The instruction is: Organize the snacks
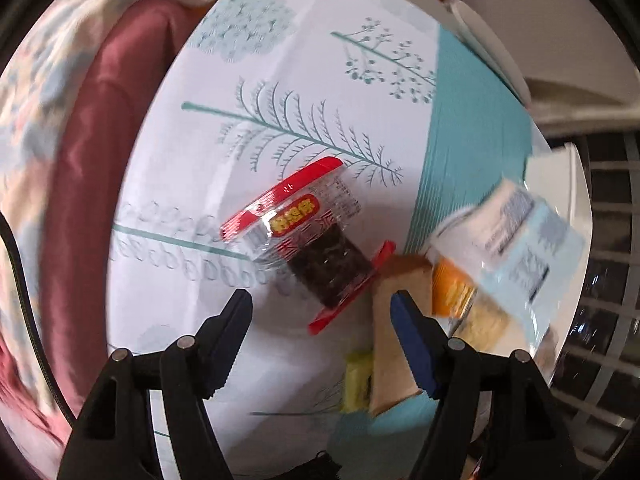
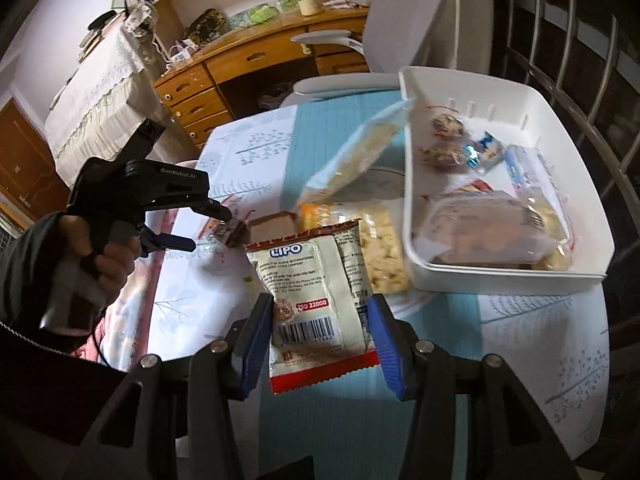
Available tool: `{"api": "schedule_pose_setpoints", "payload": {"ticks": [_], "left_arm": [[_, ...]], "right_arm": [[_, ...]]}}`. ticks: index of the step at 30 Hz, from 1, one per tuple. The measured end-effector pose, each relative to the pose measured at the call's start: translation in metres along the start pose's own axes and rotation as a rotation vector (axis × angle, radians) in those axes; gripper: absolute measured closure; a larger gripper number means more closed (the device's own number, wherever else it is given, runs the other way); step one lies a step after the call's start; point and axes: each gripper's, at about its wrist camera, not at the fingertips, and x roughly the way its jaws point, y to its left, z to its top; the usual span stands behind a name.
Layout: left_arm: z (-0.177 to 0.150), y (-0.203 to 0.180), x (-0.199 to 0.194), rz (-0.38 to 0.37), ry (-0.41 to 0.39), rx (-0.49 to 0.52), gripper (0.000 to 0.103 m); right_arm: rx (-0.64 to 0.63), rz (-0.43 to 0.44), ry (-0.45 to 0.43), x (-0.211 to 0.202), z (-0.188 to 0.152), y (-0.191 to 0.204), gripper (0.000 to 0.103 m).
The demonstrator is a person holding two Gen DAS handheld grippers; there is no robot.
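In the left wrist view my left gripper (image 1: 322,300) is open just above a red-edged clear packet with a dark snack (image 1: 308,236) lying on the tablecloth. A brown cake slice (image 1: 400,320) lies beside its right finger. In the right wrist view my right gripper (image 2: 320,308) is shut on a white LIPO snack packet (image 2: 316,304), held above the table in front of the white bin (image 2: 508,276). The bin holds several wrapped snacks. A light blue packet (image 2: 356,156) looks blurred beside the bin's left wall. The left gripper also shows in the right wrist view (image 2: 208,228).
A bag of pale puffed snacks (image 2: 380,248) lies against the bin's front left. The table has a white and teal tree-print cloth (image 1: 280,80). A pink blanket (image 1: 80,160) lies to the left. A white chair (image 2: 400,20) and a wooden desk (image 2: 240,64) stand beyond the table.
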Motion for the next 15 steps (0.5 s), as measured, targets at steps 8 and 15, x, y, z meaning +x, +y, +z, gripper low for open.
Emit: {"api": "schedule_pose_setpoints", "payload": {"ticks": [8,15], "left_arm": [[0.006,0.003,0.027,0.036,0.003,-0.206,0.033],[0.011,-0.003,0.03,0.049,-0.058,-0.285,0.036]], "right_arm": [[0.026,0.04,0.016,-0.009,0.014,-0.038,0.054],[0.0,0.076,0.034,-0.009,0.021,-0.054,0.054]]}}
